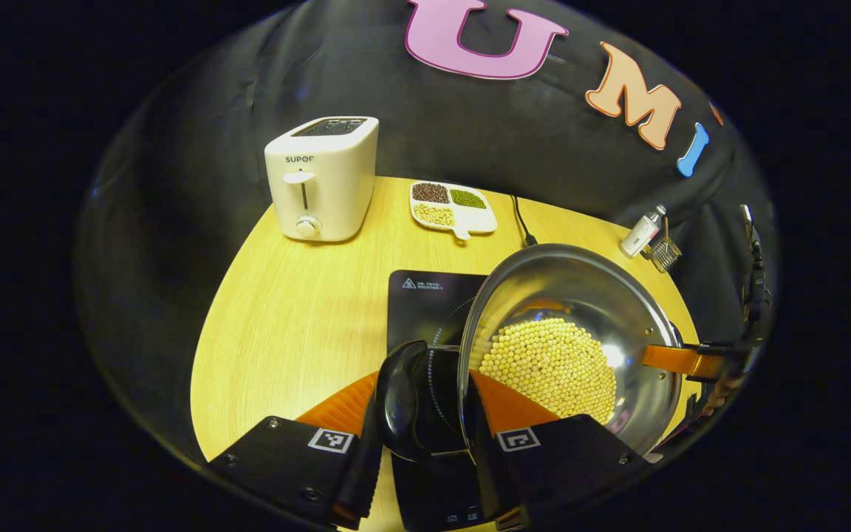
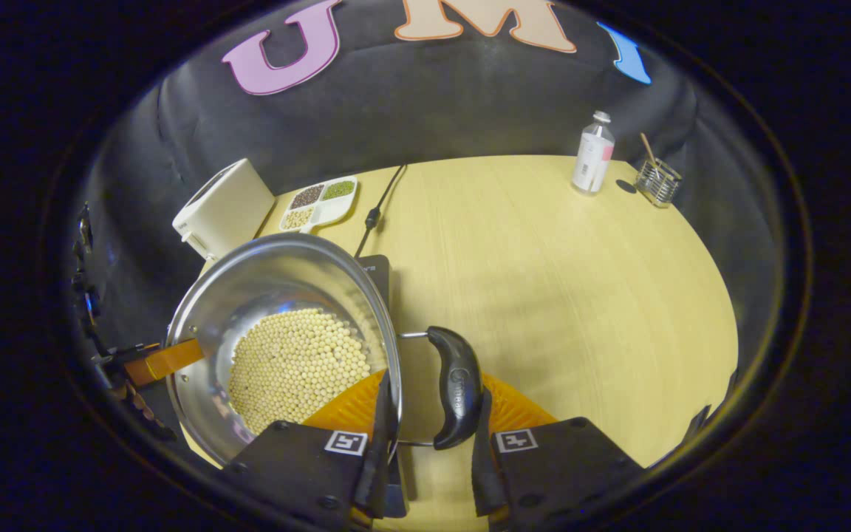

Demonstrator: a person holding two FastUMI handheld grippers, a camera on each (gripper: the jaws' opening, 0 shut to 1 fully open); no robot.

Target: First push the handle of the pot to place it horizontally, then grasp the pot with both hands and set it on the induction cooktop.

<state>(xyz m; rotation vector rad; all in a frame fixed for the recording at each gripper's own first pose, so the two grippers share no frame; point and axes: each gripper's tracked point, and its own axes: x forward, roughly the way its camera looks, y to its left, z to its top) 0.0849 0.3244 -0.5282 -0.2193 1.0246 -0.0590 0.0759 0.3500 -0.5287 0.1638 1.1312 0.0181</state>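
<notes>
Pot (image 1: 569,347) of pale round beans (image 1: 551,366) hangs above the bench (image 1: 285,325), tilted, carried by its two black side handles with a gripper on each. In the left gripper view, the left gripper (image 1: 419,443) is pinched on the near black handle (image 1: 402,395), both fingers pressing its sides; the pot's steel rim sits at 3 o'clock of that handle, and under it lies the black induction cooktop (image 1: 425,295), its back-left corner bare. At the pot's far side, toward 3 o'clock, the other gripper shows at the opposite edge. In the right gripper view, the right gripper (image 2: 429,443) is clamped on the second handle (image 2: 456,388), with the pot's rim just at 9 o'clock of it and a corner of the cooktop peeping out behind the rim.

Open bench spreads wide from 12 to 3 o'clock in the right gripper view, bare out to its curved edge. At the back edge stand a white toaster (image 1: 322,177) at 11 o'clock, a divided dish of grains (image 1: 451,207) beside it, and a black cord (image 2: 377,207). Near the far right edge stand a small bottle (image 2: 592,153) and a wire holder (image 2: 658,181), well apart from the pot.
</notes>
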